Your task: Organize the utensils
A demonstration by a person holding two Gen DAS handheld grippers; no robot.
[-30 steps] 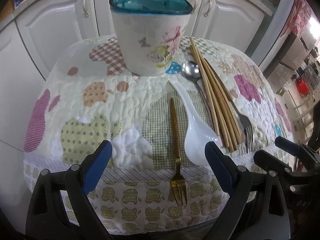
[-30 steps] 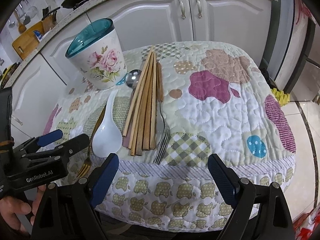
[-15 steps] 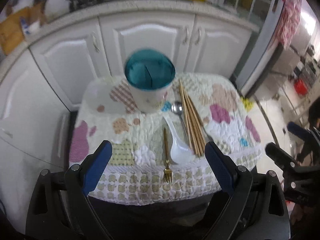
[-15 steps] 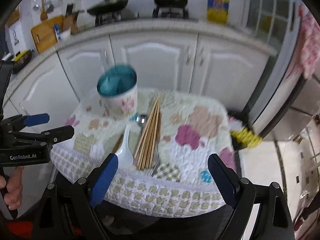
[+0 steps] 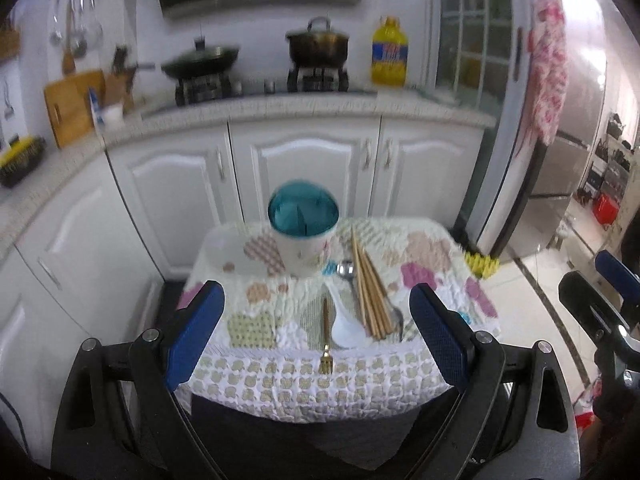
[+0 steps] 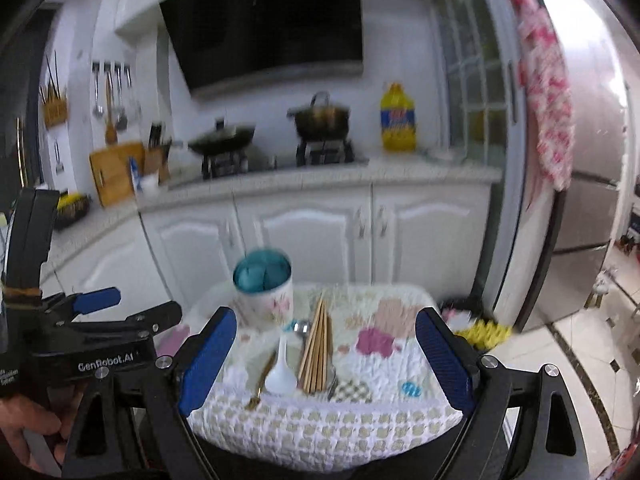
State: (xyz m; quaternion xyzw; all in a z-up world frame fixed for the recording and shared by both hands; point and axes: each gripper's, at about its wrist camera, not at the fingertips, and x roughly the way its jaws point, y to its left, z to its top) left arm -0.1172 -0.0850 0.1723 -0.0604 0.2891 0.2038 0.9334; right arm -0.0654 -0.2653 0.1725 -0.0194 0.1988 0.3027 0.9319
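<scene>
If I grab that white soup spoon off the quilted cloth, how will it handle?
The white soup spoon looks like glazed ceramic or hard plastic, so probably rigid and slippery between fingers. Its deep bowl could rock on the soft quilted cloth when pushed. It lies beside the chopsticks, so a wide grasp may nudge them.

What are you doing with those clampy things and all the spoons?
Someone holds a gripper in each hand, and both the left gripper and the right gripper are open and empty, held back from the table. The gold fork, white spoon, chopsticks and metal spoon lie on the cloth. None is in the holder yet.
</scene>
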